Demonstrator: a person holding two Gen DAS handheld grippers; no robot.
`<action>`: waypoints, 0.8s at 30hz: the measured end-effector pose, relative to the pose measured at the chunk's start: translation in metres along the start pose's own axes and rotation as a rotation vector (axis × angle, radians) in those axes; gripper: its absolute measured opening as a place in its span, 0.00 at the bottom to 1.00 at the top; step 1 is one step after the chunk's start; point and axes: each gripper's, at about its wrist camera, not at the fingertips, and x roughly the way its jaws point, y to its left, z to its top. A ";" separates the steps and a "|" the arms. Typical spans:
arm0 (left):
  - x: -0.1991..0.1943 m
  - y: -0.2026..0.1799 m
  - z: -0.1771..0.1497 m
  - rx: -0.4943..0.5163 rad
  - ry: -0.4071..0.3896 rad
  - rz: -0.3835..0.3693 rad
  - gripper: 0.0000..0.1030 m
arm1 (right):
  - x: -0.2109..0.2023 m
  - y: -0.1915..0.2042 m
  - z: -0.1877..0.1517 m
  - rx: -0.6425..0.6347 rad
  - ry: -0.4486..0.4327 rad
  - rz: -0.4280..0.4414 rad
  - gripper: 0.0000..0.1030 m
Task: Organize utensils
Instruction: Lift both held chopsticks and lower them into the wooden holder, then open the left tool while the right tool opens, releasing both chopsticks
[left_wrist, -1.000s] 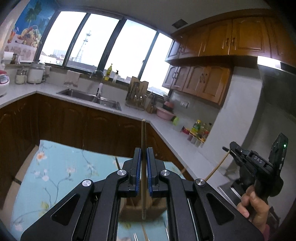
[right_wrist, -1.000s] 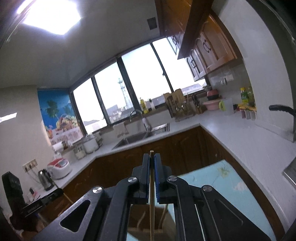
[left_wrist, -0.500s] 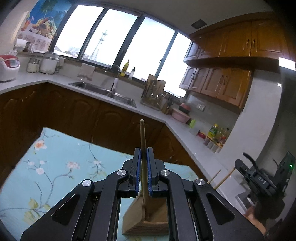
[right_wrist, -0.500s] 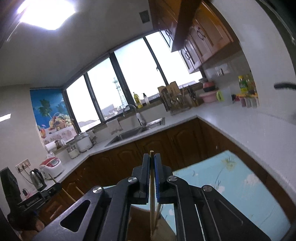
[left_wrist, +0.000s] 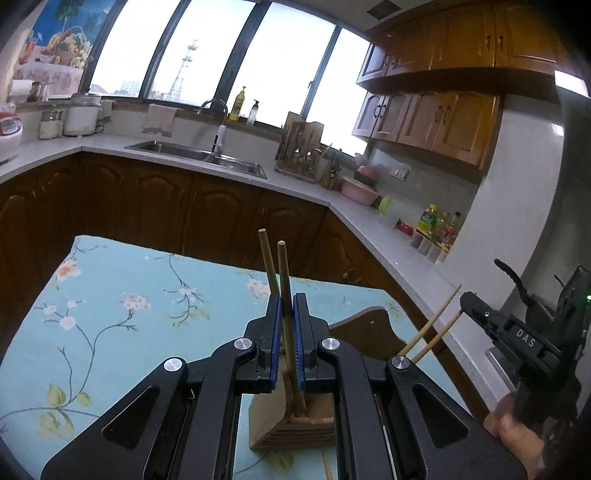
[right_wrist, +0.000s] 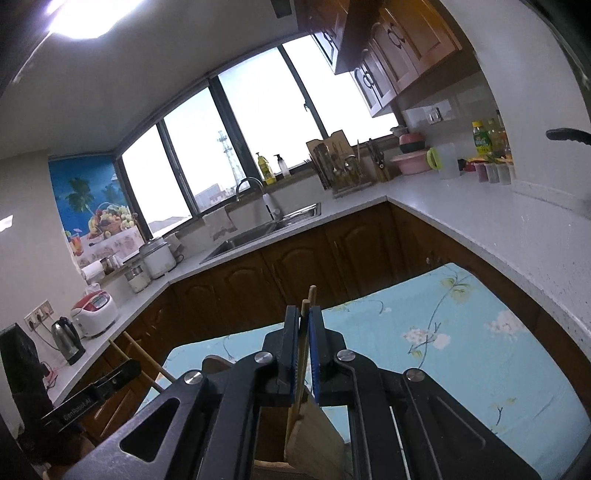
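The left gripper (left_wrist: 287, 325) is clamped on a chopstick (left_wrist: 283, 280) standing over the wooden holder (left_wrist: 295, 421) just below its jaws. The right gripper (right_wrist: 303, 350) pinches another chopstick (right_wrist: 304, 328), with the holder's slanted wall (right_wrist: 314, 435) directly beneath, on the floral tablecloth (left_wrist: 122, 314).

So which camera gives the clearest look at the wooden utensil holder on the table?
The left wrist view: the slatted wooden utensil holder shows its front and tall curved back beneath the left gripper, with chopstick ends inside. The right wrist view shows only a corner of it, mostly hidden by the right gripper.
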 end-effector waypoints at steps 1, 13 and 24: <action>0.001 0.000 -0.001 0.001 0.002 0.004 0.06 | 0.001 0.000 0.000 -0.002 0.002 0.000 0.06; -0.011 0.005 -0.004 -0.015 0.030 0.031 0.44 | -0.009 0.000 0.005 0.037 -0.002 0.032 0.61; -0.084 0.017 -0.032 -0.055 0.012 0.073 0.81 | -0.080 -0.002 -0.007 0.049 -0.045 0.085 0.94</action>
